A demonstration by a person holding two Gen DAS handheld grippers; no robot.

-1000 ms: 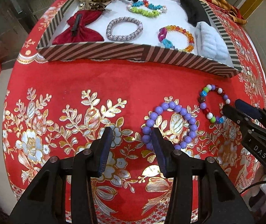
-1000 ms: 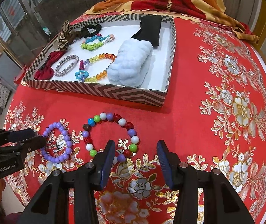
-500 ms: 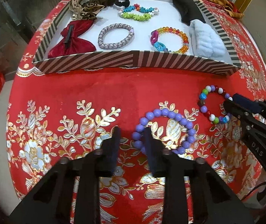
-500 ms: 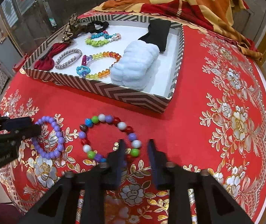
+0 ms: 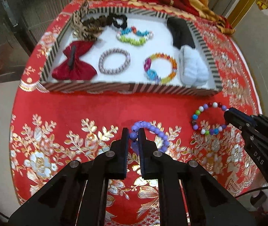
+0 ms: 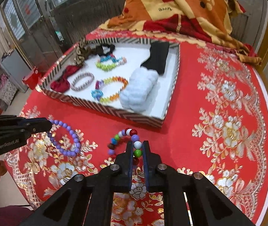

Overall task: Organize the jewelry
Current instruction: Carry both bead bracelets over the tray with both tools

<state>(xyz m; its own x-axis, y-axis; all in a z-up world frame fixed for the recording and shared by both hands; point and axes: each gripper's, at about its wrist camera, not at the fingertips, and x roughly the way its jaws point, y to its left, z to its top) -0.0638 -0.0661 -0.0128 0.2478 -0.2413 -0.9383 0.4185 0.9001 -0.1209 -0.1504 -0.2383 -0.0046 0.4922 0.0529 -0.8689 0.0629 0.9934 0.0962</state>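
My left gripper [image 5: 133, 133] is shut on a purple bead bracelet [image 5: 152, 130], which hangs from the jaws just above the red tablecloth; it also shows in the right wrist view [image 6: 66, 141]. My right gripper [image 6: 137, 148] is shut on a multicolour bead bracelet [image 6: 122, 137], lifted a little; it shows in the left wrist view too [image 5: 207, 118]. The striped tray [image 5: 130, 88] stands beyond both, holding several bracelets, a red bow [image 5: 73, 62] and hair ties.
A white fluffy scrunchie [image 5: 192, 67] and a black one [image 5: 181, 32] fill the tray's right side. A folded orange and red blanket [image 6: 181, 9] lies behind the tray. The round table's edge curves close on the left and right.
Both grippers closed from open onto their bracelets and lifted them slightly. The purple bracelet now dangles out of its round shape, and the multicolour one is pulled up.
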